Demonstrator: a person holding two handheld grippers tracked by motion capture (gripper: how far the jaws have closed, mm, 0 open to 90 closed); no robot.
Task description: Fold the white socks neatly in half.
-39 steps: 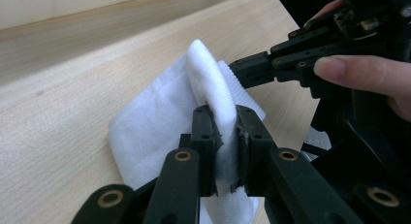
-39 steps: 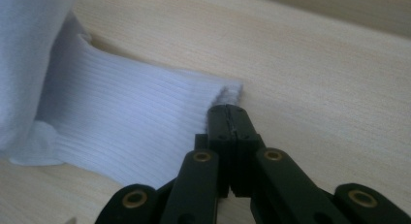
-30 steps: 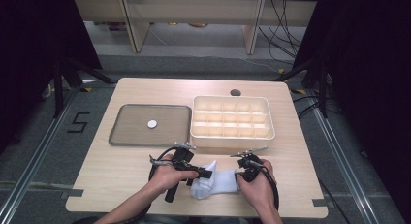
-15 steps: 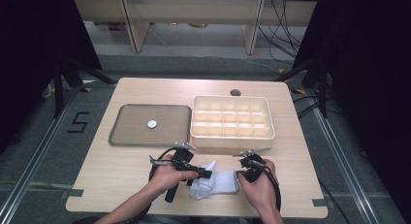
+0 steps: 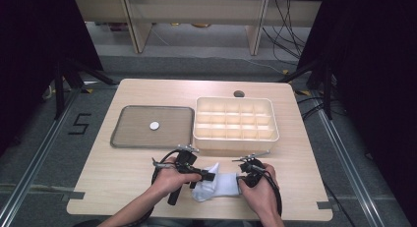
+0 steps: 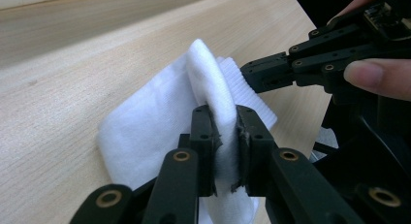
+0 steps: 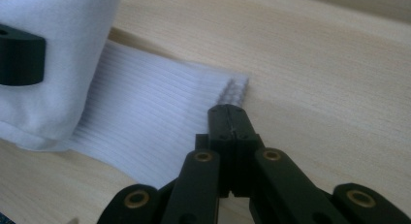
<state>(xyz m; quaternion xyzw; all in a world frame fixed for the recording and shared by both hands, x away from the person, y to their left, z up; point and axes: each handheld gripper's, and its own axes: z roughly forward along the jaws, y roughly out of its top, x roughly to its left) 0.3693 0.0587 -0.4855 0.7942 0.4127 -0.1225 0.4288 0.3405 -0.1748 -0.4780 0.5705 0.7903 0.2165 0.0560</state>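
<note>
Work in hand: folding a white sock [image 5: 216, 184] at the near edge of the desk [image 5: 123, 173], by my reading.
Sock: lies flat on the desk between the two hands, its ribbed cuff toward the right, its other end lifted into a fold.
Left claw [image 6: 225, 132]: pinching that raised fold, cloth bunched between the jaws; likely held up so it can be carried over the cuff.
Right claw [image 7: 231, 118]: pressed together on the cuff's corner, which pokes out past the tips; this seems to pin the sock so it won't slide while the other end is folded.
Hands: both rest low over the desk, close together, one at each end of the sock.
Box [image 5: 236, 125]: a cream box of compartments just behind the sock; probably where the folded sock goes.
Tray [image 5: 147, 138]: grey, left of the box, holding a small white disc [image 5: 154, 125]; apart from the work.
Next move, judged: bring the lifted end across toward the cuff.
</note>
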